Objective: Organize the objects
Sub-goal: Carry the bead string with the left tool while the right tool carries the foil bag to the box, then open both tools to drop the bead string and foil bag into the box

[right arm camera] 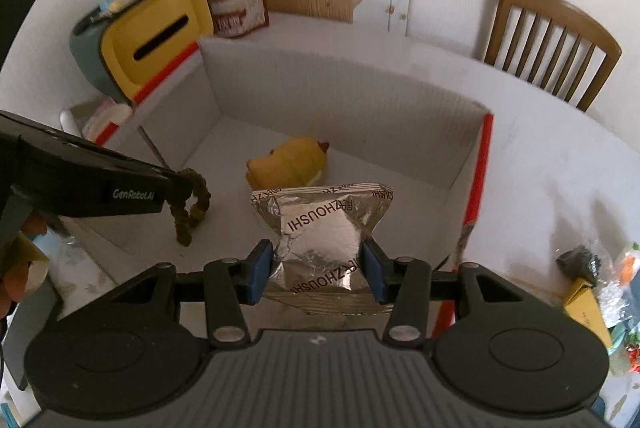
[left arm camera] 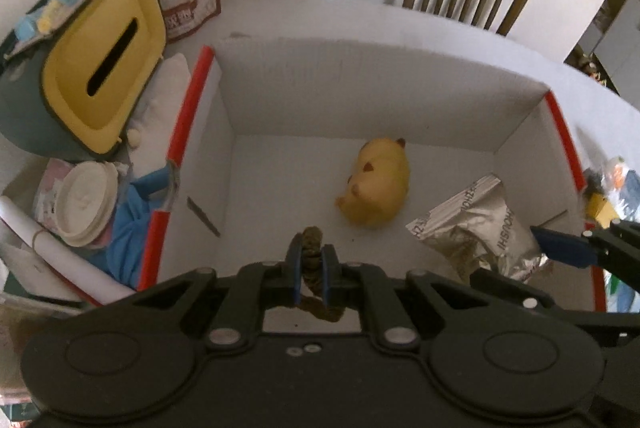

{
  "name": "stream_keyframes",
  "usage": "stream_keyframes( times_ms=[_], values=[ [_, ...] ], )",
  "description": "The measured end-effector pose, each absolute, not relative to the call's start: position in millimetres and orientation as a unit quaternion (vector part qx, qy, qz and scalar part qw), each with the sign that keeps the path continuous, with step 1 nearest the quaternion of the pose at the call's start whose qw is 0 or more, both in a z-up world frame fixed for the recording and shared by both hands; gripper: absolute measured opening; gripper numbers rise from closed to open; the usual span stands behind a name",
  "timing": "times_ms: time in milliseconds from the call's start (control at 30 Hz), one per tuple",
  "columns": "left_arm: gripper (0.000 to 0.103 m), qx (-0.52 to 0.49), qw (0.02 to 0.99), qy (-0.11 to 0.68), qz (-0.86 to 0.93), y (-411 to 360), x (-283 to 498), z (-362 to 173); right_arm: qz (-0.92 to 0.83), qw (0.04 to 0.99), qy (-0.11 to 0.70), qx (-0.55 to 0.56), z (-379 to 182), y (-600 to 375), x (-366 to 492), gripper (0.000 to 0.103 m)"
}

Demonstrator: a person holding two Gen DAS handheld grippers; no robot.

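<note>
We see 2 grippers above a white box (left arm camera: 360,87) on the bench (right arm camera: 540,155). The left gripper (left arm camera: 311,268) is clamped almost fully closed on a brown twisted cord (left arm camera: 313,252), which hangs between its blue pads over the box floor. The right gripper (right arm camera: 318,270) holds a silver foil packet (right arm camera: 320,228) at a middling width, its pads pressing the packet's 2 sides. Ahead of both grippers, a yellow plush toy (left arm camera: 378,183) lies inside the box. Left of the box stands a yellow-faced tissue holder (left arm camera: 100,67).
</note>
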State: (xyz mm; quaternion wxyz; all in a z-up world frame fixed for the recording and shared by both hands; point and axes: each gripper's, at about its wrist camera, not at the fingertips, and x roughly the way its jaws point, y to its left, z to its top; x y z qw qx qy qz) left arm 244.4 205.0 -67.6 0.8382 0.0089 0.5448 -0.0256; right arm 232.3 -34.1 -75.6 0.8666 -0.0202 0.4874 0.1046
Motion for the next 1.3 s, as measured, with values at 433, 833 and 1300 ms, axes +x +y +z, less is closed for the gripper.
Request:
stream_keyframes(
  times_ms=[433,833,1300],
  values=[
    [0.018,0.003,0.818,0.574,-0.048,200,253,-95,0.108,0.851,0.513,-0.036,-95,-21,243,0.049],
    [0.032,0.001,0.821,0.568,-0.046,203,253,-95,0.112,0.859,0.498,-0.032,-90,-21,240,0.062],
    [0.065,0.014,0.851,0.523,-0.050,197,228,-62,0.131,0.884,0.449,0.000,-51,-38,202,0.063]
  ],
)
